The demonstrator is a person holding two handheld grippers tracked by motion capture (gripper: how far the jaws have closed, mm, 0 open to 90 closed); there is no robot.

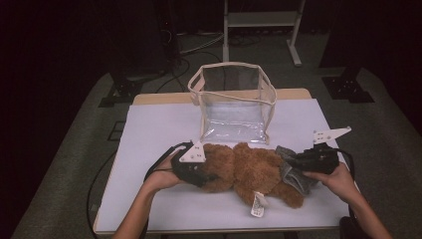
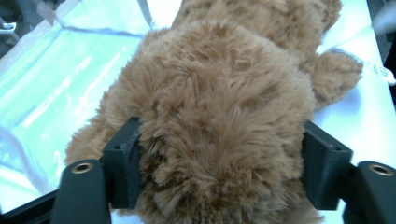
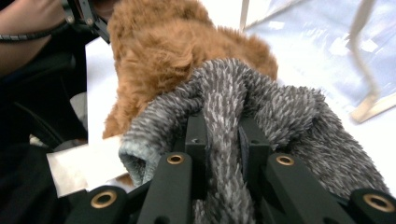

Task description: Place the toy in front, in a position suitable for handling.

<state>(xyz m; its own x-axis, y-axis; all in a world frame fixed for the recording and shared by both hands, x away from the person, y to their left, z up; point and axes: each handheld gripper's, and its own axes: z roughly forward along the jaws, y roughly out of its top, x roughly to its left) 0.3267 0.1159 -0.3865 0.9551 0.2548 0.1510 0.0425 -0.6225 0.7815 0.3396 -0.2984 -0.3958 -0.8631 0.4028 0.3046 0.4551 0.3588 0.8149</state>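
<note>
The brown fluffy plush teddy bear (image 1: 249, 172) lies on its side at the front of the white-covered bench (image 1: 149, 149), just before the clear plastic bag with cream trim (image 1: 234, 102). Left claw (image 2: 219, 158) clamps the bear's head; right claw (image 3: 223, 140) is pinched shut on the bear's grey knitted garment (image 3: 280, 116). Judgement: hold the head firm, pull the grey knit steadily away along the body, no jerks. Count: one bear, one garment, one bag, one white tag (image 1: 258, 204), two claws.
</note>
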